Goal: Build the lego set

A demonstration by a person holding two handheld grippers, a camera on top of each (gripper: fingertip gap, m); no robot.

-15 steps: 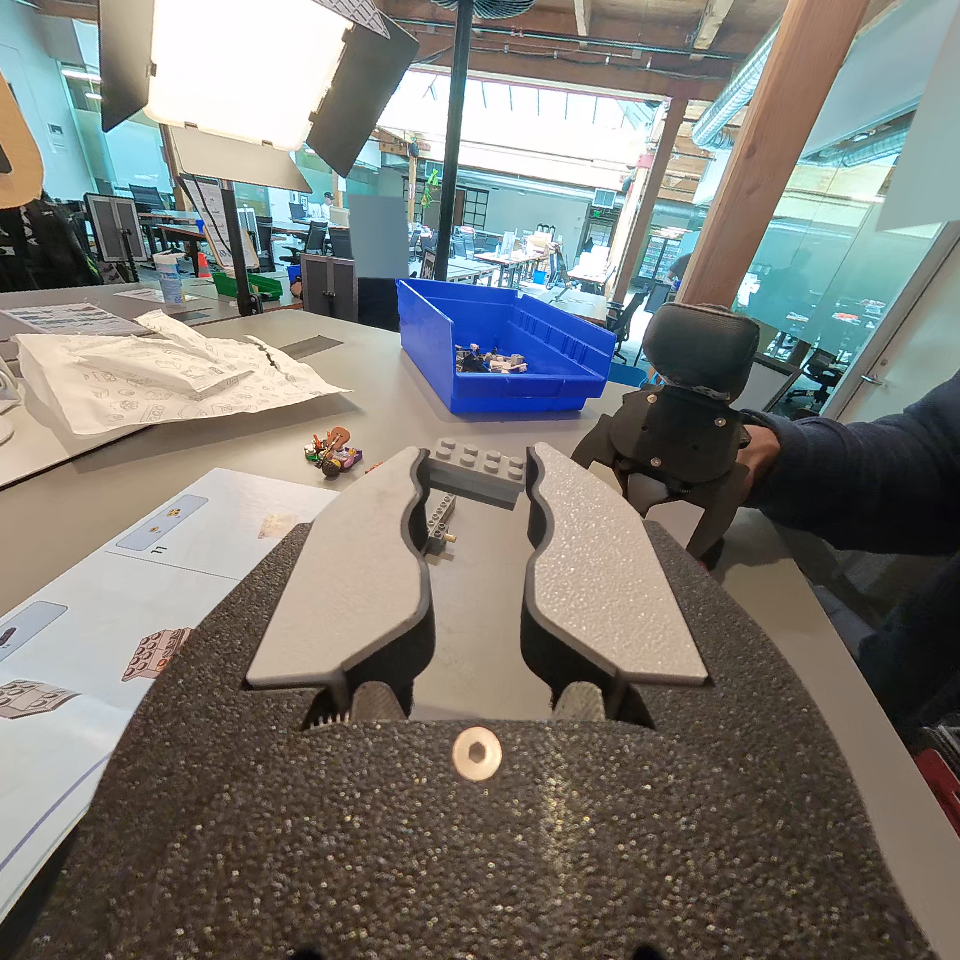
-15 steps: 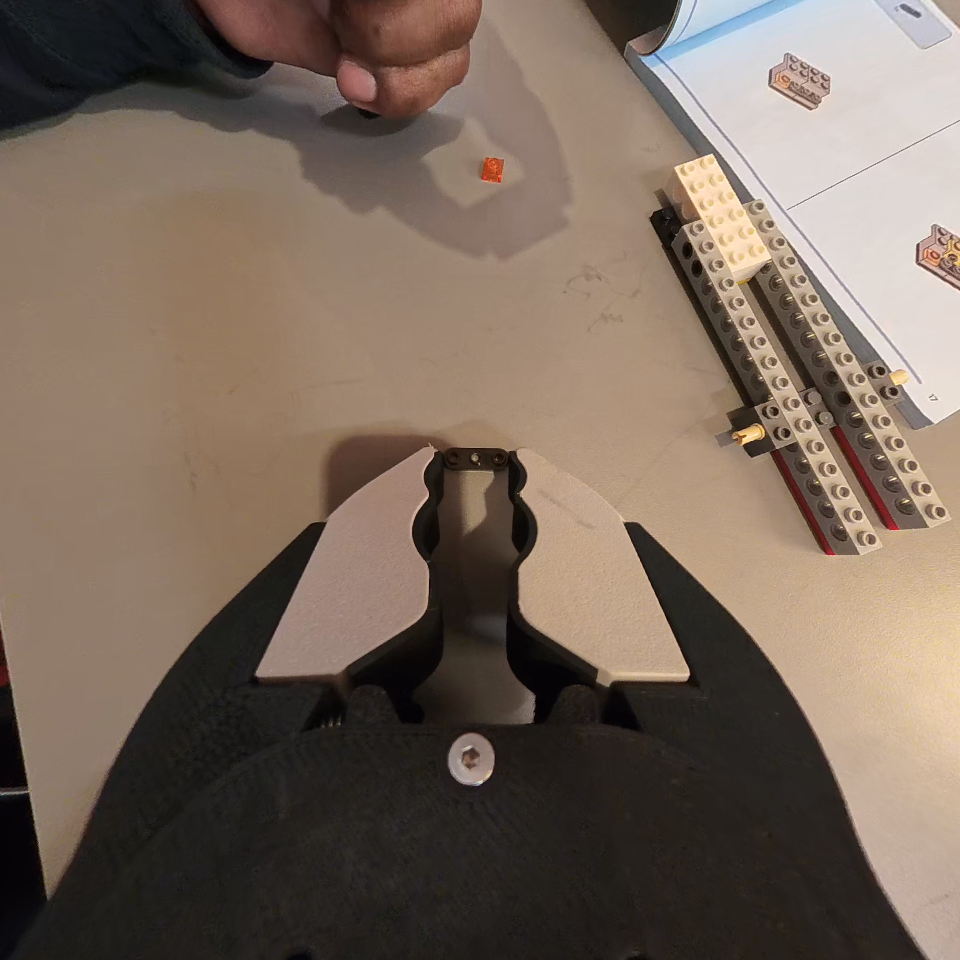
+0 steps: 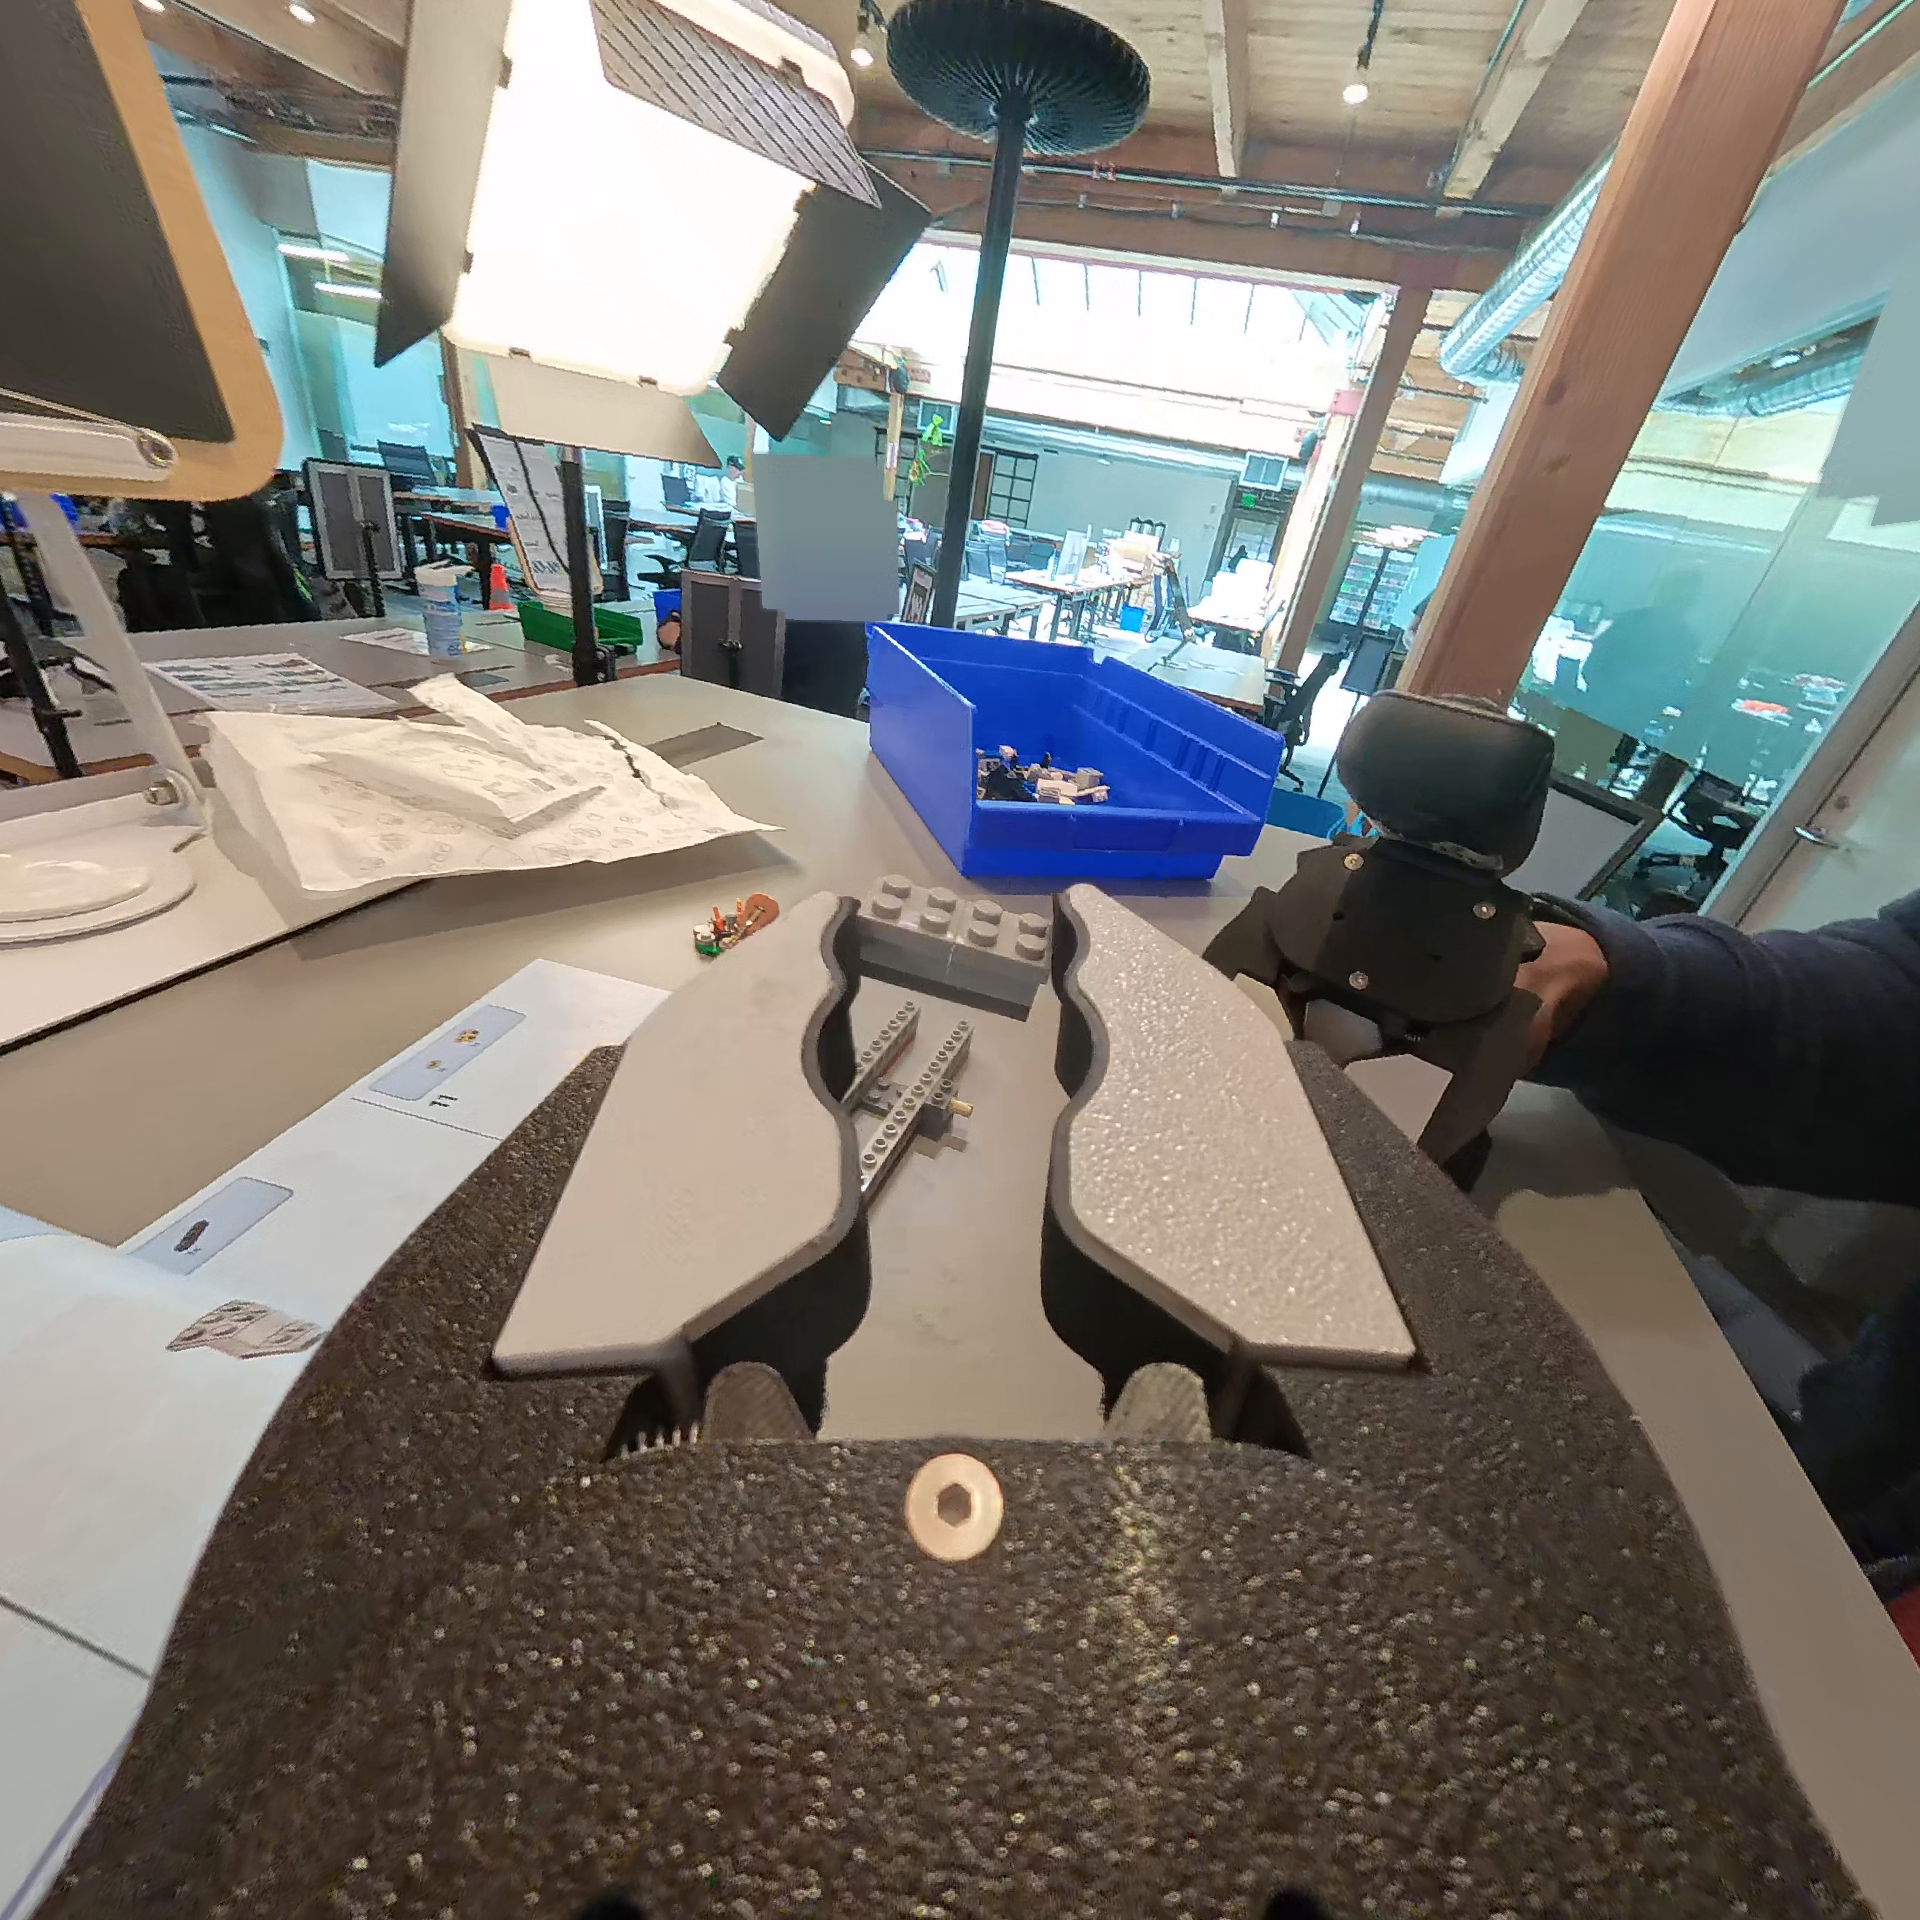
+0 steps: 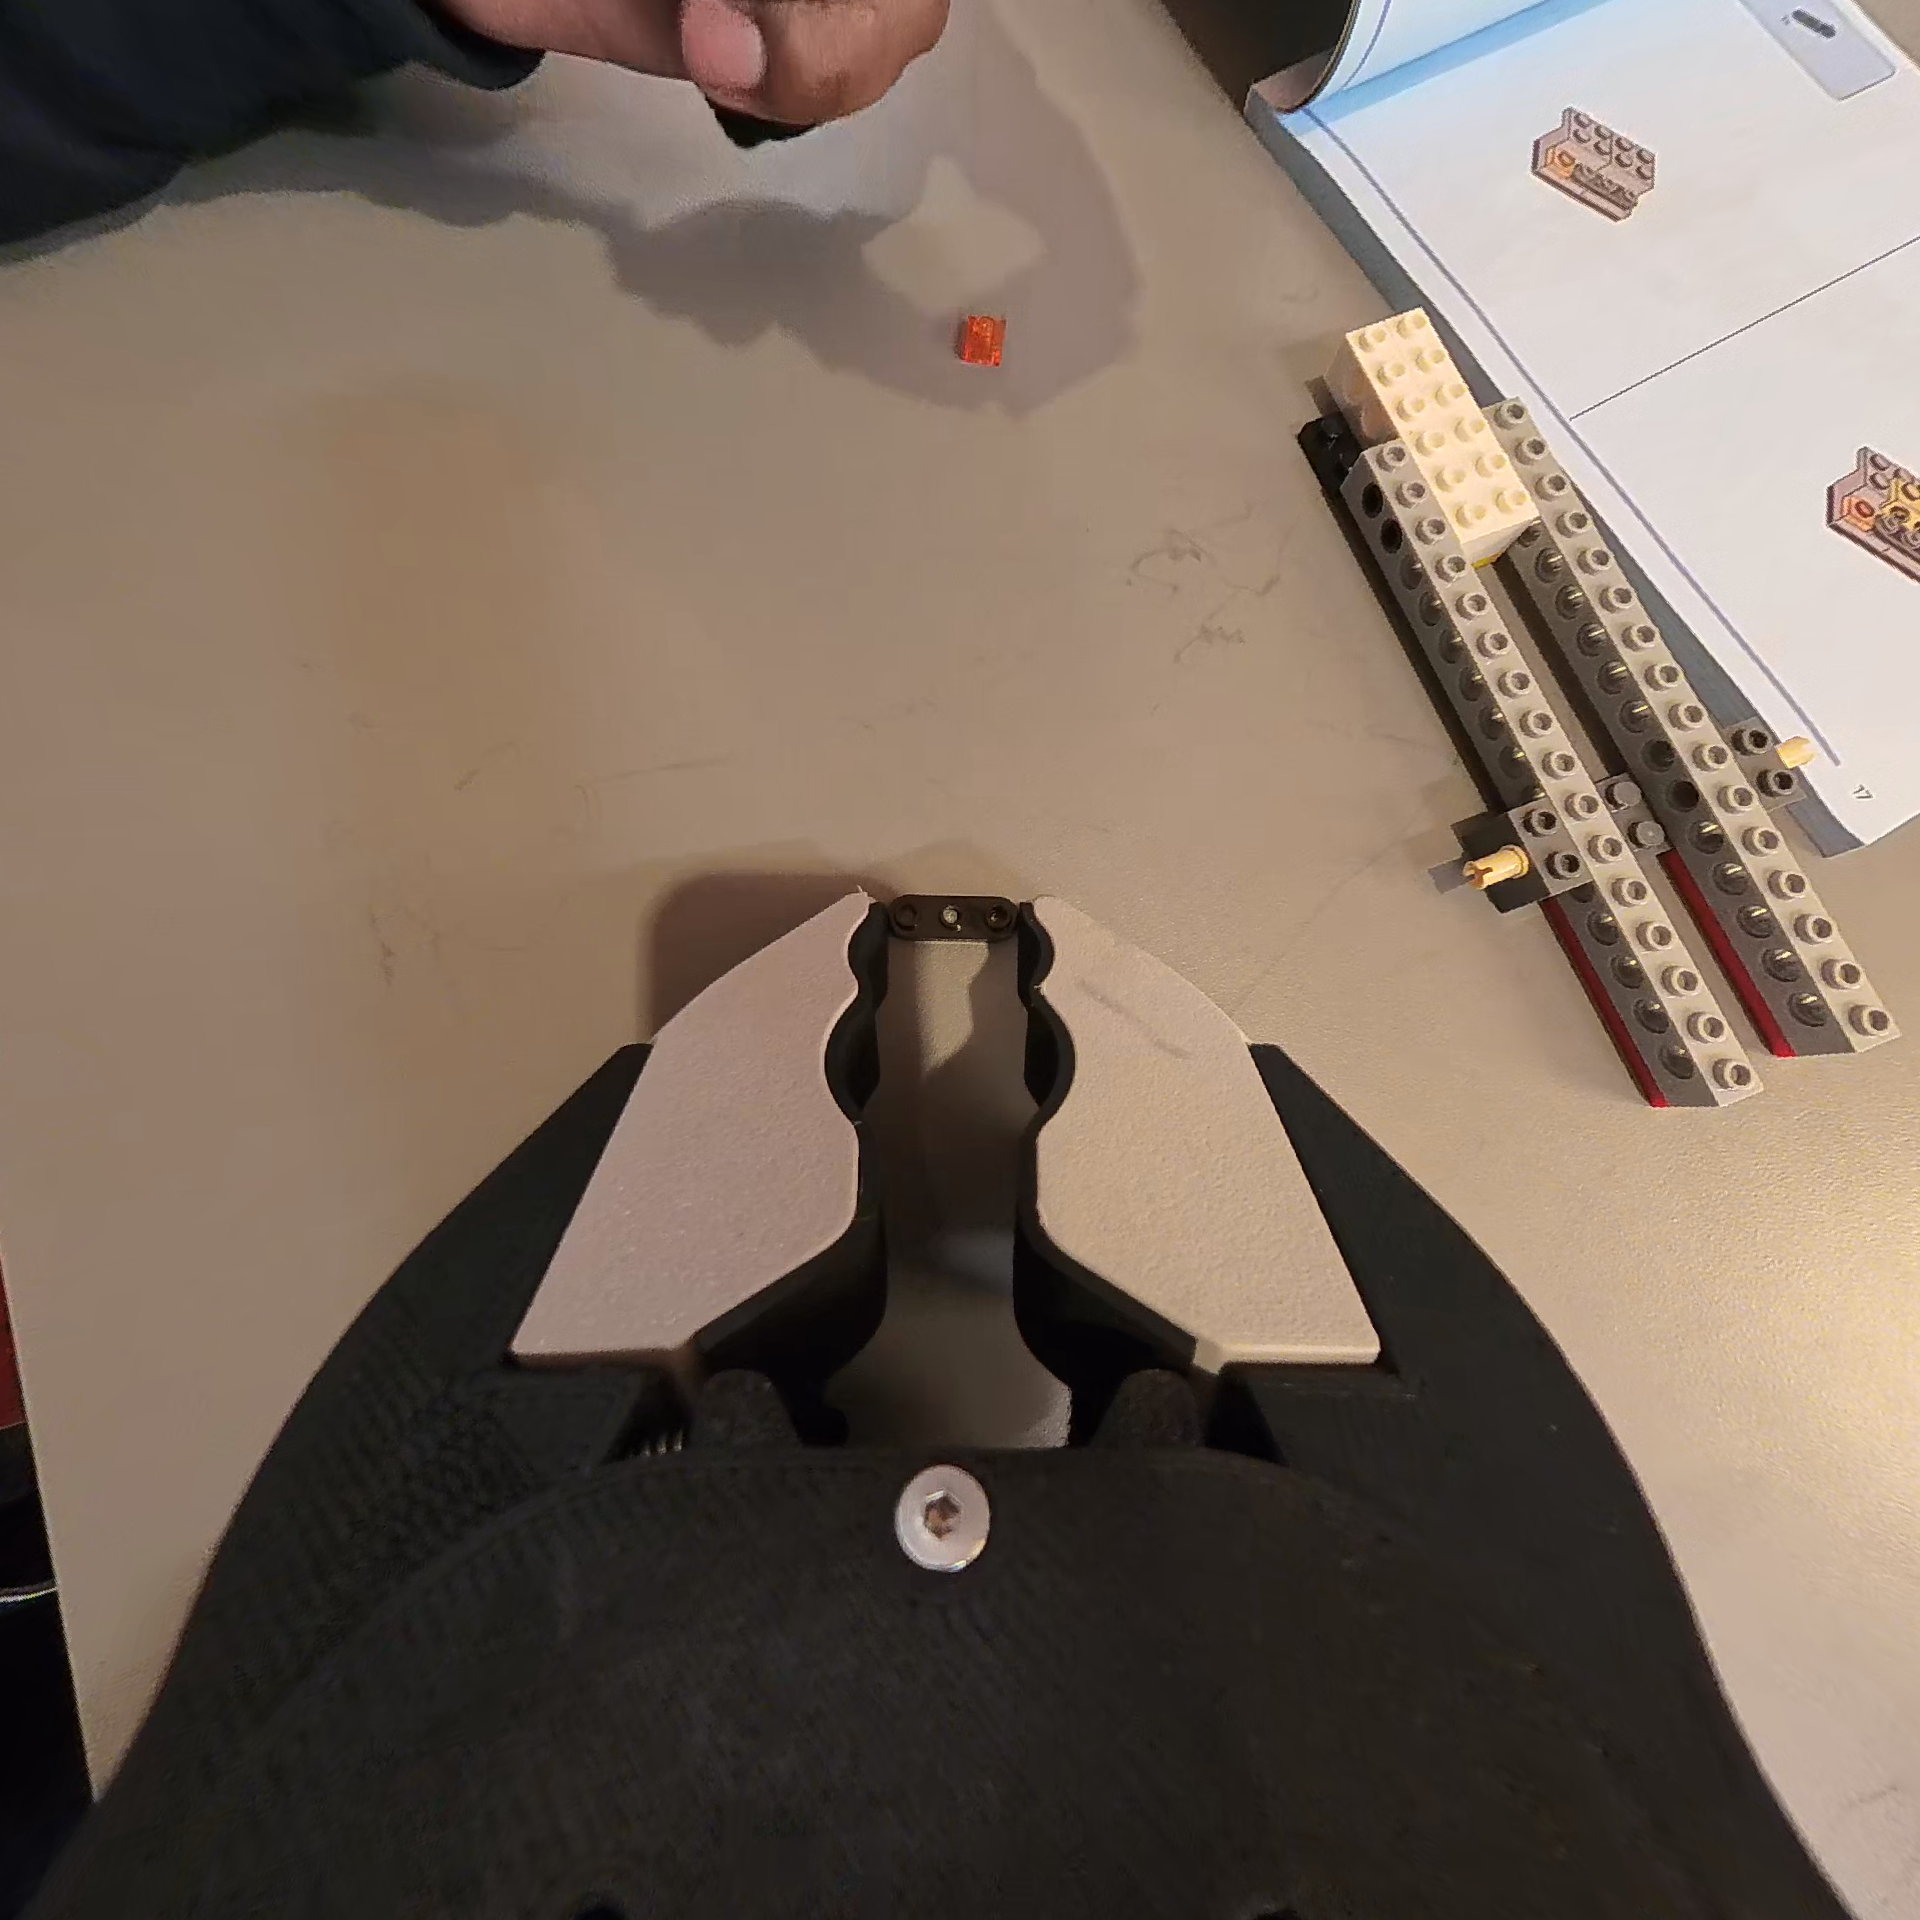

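Left gripper [image 3: 951, 920] pinches a grey studded brick [image 3: 956, 951] at its tips, now lifted slightly so more of the grey beam assembly [image 3: 904, 1081] shows beneath, while right gripper [image 4: 952, 925], unchanged, pinches a small black plate [image 4: 952, 915], orange piece [image 4: 982, 341] well ahead.

The left wrist view is bright and cool: a large lit panel lamp [image 3: 613, 197] at the upper left is blown out to plain white, and daylight through the far windows [image 3: 1164, 312] washes out the hall behind. Wide-angle bending curves the wooden post [image 3: 1621, 343] and stretches the corners. Far desks are soft; near things are sharp. The right wrist view is dimmer and warm, its bench [image 4: 520, 623] tan. A hand [image 4: 790, 52] at the top edge throws a broad soft shadow toward the bench's middle, around a small orange piece [image 4: 982, 341]. A dark shadow sits just beyond the fingertips [image 4: 831, 925].
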